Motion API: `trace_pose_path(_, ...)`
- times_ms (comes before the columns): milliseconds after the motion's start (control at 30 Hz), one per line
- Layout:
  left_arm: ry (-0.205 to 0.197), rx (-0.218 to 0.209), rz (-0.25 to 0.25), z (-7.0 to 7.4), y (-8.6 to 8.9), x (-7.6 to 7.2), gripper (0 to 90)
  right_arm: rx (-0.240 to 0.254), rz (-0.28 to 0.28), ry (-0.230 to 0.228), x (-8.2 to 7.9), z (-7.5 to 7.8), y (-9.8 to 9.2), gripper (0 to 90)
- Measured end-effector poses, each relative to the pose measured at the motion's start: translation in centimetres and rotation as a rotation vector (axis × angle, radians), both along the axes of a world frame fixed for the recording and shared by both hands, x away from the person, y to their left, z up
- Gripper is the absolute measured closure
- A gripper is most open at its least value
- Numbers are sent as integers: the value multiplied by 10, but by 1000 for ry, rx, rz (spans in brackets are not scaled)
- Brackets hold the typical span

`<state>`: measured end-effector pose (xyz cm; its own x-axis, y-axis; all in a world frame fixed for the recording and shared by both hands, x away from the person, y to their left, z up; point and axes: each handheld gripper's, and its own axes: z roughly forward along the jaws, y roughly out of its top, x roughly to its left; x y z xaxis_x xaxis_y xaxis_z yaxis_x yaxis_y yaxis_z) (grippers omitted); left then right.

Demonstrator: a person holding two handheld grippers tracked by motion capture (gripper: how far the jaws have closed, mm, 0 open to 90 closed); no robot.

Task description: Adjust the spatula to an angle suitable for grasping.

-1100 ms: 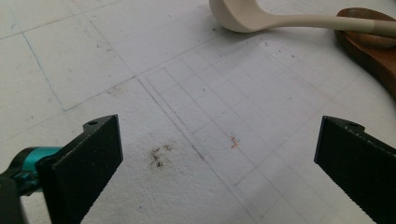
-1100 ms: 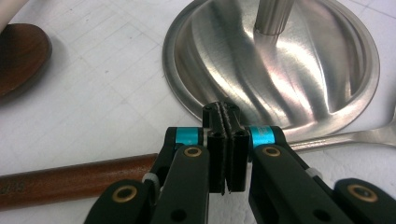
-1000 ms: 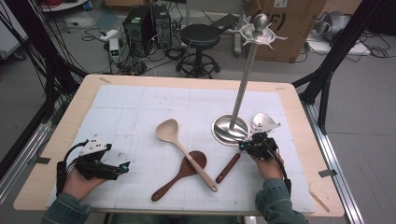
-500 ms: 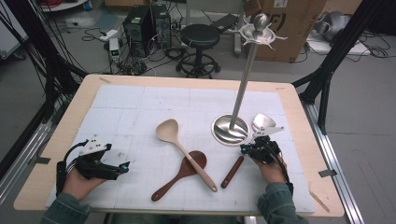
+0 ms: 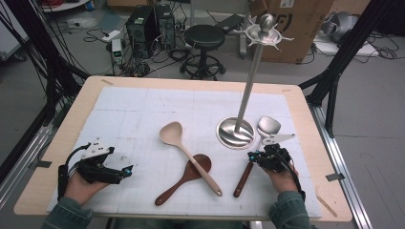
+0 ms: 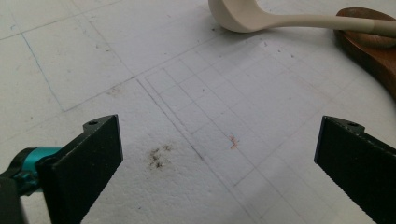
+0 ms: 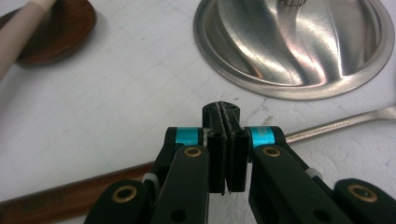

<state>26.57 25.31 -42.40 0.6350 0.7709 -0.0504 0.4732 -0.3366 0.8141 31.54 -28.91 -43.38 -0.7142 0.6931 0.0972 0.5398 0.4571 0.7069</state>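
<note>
My right gripper (image 7: 226, 112) is shut with nothing between its jaws. It hovers just over the spatula (image 7: 327, 126), near where the thin metal shaft meets the dark wooden handle (image 5: 243, 179). In the high view my right gripper (image 5: 255, 157) sits at the near right, and the spatula's metal blade (image 5: 268, 126) lies beside the stand's round steel base (image 5: 235, 132). A cream spoon (image 5: 188, 155) lies across a dark wooden spoon (image 5: 184, 179) mid-table. My left gripper (image 5: 125, 172) rests at the near left, and its jaws stand wide open over bare mat (image 6: 219, 140).
The stand's tall pole (image 5: 250, 71) rises from the base to a hooked crown above the table's right half. A white gridded mat (image 5: 143, 114) covers the wooden table. Stool, computers and boxes stand on the floor beyond the far edge.
My right gripper has drifted slightly toward the near edge, staying shut. The spatula's wooden handle looks slightly shifted with it. The left gripper has not moved.
</note>
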Motion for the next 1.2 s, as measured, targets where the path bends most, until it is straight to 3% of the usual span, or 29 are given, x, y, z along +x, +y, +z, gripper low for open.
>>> trace_pose_path(200, 0, 0, 1, 0, 0, 0, 16, 17, -18, -14, -6, 2, -10, 895)
trace_pose_path(533, 0, -2, 1, 0, 0, 0, 16, 30, -8, 15, -9, -2, -12, 895)
trace_pose_path(1200, -2, -1, 1, 1, 1, 0, 16, 33, 42, 42, -12, -6, 4, 896)
